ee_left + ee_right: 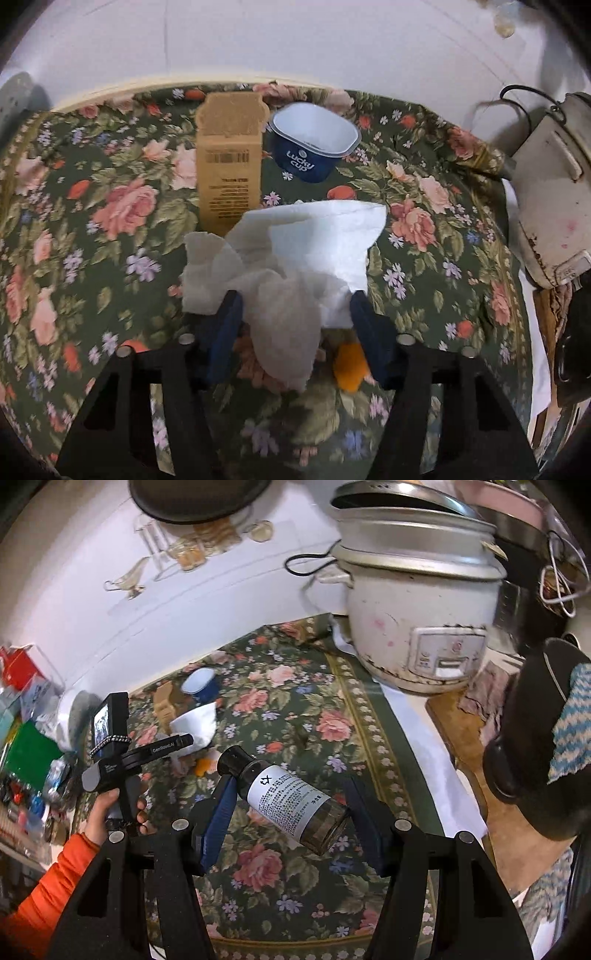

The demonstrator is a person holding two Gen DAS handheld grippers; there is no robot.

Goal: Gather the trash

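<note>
On the floral tablecloth [110,206] lie a tan carton [229,166] on its side, a blue "Lucky cup" tub [314,147] tipped over, and a crumpled white tissue [295,251]. My left gripper [293,299] points down at the tissue, whose crumpled part sits between the spread blue fingers [225,332]. An orange scrap [349,369] lies under them. In the right wrist view a hand [114,808] holds that gripper [181,742] over the tissue [195,723]. My right gripper [291,786] is shut on a dark bottle [291,801] with a white label, held crosswise above the cloth.
A worn white rice cooker [417,627] with a black cord stands at the cloth's right edge beside a wooden board [465,731]. A black object with a knitted cloth [535,757] is far right. Boxes and clutter [29,738] crowd the left. A white wall runs behind.
</note>
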